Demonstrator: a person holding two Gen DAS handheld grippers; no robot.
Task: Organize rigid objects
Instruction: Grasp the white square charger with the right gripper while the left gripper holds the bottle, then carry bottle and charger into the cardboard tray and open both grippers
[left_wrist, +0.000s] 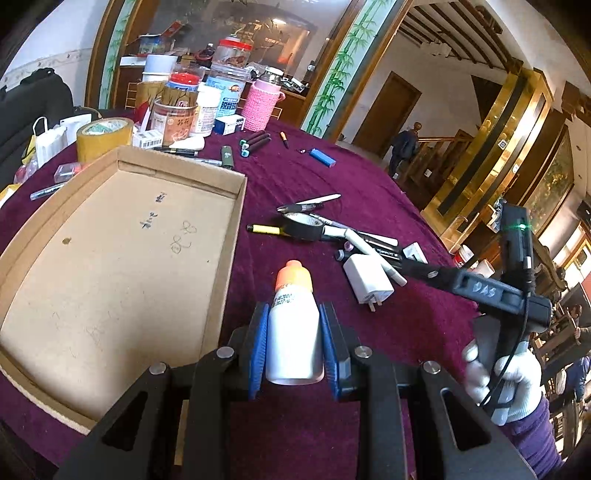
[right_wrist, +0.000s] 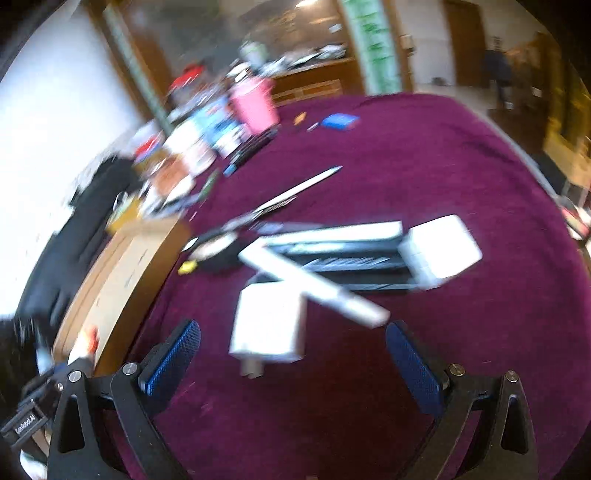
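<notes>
My left gripper (left_wrist: 293, 317) is shut on a white bottle with an orange cap (left_wrist: 293, 325), held above the purple cloth just right of an open cardboard box (left_wrist: 110, 251). The right gripper's arm (left_wrist: 480, 288) shows at the right of the left wrist view, over a heap of pens. In the blurred right wrist view, my right gripper (right_wrist: 291, 354) is open and empty above a white plug adapter (right_wrist: 269, 325). A white marker (right_wrist: 314, 284), black pens (right_wrist: 351, 258) and a white cube (right_wrist: 439, 251) lie just beyond it. The adapter also shows in the left wrist view (left_wrist: 365, 280).
A black tape roll (left_wrist: 303, 225), a yellow-tipped pen (left_wrist: 264, 229) and a white pen (left_wrist: 321, 199) lie mid-table. Yellow tape (left_wrist: 105, 138), jars, a pink-sleeved bottle (left_wrist: 262, 105), markers and a blue lighter (left_wrist: 322, 157) crowd the far side. The table edge runs at the right.
</notes>
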